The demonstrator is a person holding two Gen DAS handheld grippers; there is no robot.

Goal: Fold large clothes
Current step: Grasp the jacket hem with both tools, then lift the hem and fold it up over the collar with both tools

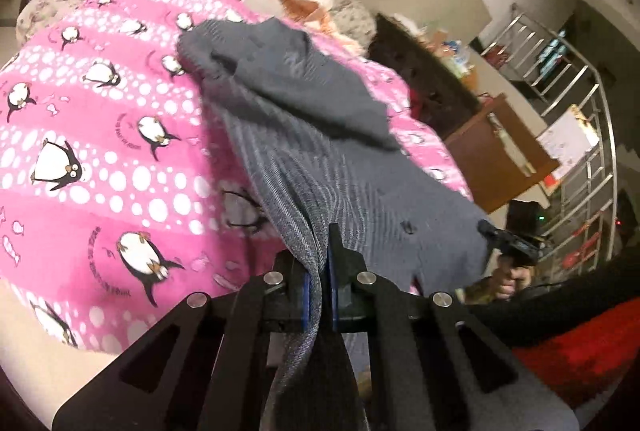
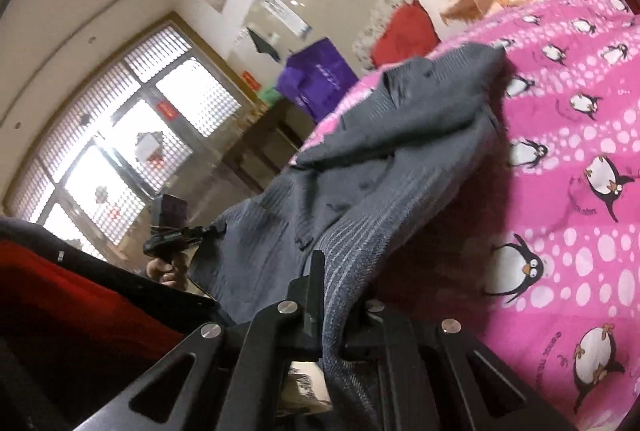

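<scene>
Two views, left wrist first: the left gripper [image 1: 320,263] is clamped on a fold of the grey knitted sweater [image 1: 304,103], which stretches ahead of it over the pink penguin-print quilt [image 1: 100,135]; the right gripper [image 1: 508,243] holds the far-right edge. From the right wrist, the right gripper [image 2: 340,283] pinches the sweater's ribbed hem [image 2: 360,231], quilt to its right, purple bag [image 2: 316,79] ahead-left.

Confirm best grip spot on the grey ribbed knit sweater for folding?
Grip the ribbed hem edge of the grey ribbed knit sweater, coming from the near side. The left tool and right tool each pinch it there; the rest drapes away over the pink penguin-print quilt.
</scene>
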